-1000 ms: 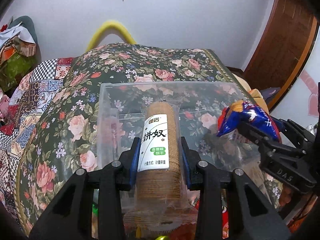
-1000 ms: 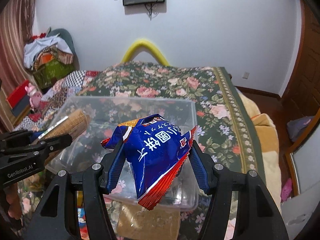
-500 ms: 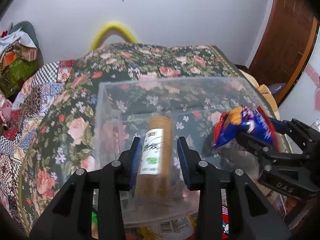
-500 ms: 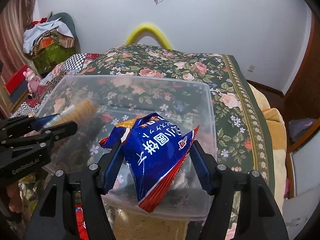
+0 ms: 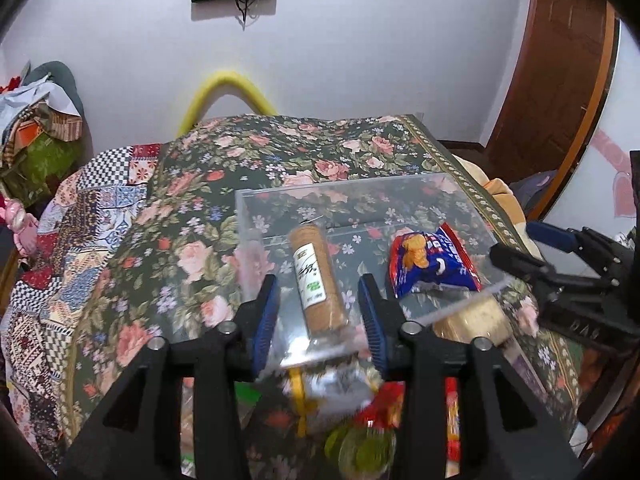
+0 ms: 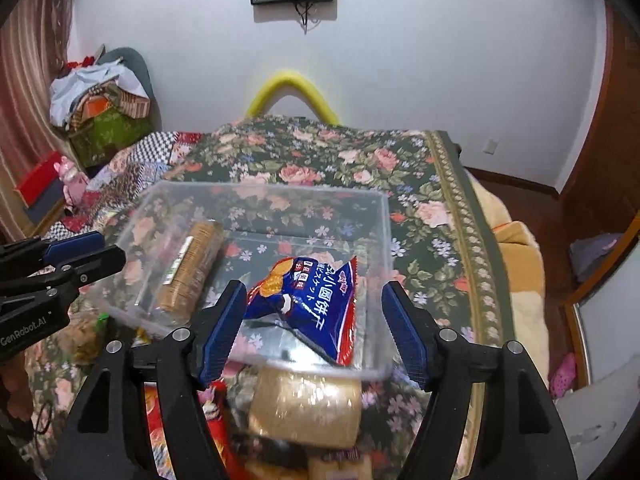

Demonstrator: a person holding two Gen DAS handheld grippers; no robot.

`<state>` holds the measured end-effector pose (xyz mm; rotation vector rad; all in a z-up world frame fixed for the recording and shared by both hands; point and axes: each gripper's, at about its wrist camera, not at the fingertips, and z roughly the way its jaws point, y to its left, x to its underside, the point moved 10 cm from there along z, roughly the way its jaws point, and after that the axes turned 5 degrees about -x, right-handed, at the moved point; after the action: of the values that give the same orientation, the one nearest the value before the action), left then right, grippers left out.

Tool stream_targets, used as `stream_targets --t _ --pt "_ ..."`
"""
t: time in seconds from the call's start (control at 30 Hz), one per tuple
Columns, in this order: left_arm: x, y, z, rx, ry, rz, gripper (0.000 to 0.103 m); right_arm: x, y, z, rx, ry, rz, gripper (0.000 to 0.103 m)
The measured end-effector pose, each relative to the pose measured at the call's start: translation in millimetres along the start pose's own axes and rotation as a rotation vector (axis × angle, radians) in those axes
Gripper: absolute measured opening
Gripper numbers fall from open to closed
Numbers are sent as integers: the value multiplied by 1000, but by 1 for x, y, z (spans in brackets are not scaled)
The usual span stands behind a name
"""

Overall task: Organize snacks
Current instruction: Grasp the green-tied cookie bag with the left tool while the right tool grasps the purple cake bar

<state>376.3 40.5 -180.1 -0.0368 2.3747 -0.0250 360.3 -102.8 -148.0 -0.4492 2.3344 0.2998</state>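
Released biscuit roll [image 5: 318, 280], crinkly blue packet [image 6: 306, 304], clear bin [image 6: 384, 216]

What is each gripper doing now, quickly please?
Left gripper: jaws opening, biscuit roll released in the box.
Right gripper: jaws opening, blue bag released.

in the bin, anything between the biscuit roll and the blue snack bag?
No. Between the biscuit roll and blue snack bag only bare floor of the clear bin; right wrist view shows it best.
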Motion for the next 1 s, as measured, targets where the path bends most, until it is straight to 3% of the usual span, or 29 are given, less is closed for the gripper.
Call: stream_targets --t 0.17,0.3,0.53,0.73,1.0 --pt "14 19 -28 -11 -17 -5 66 7 -3 -29 5 -31 8 72" --pt "35 44 -36 -46 11 -10 70 20 -8 -40 25 -35 7 73" --pt "85 88 -24 -99 112 -56 70 65 -24 -47 45 21 47 74" --pt "119 103 -5 -98 177 -107 71 112 -32 -39 68 101 72 74" --pt "131 99 20 -83 214 -125 72 158 -36 -15 60 194 113 74"
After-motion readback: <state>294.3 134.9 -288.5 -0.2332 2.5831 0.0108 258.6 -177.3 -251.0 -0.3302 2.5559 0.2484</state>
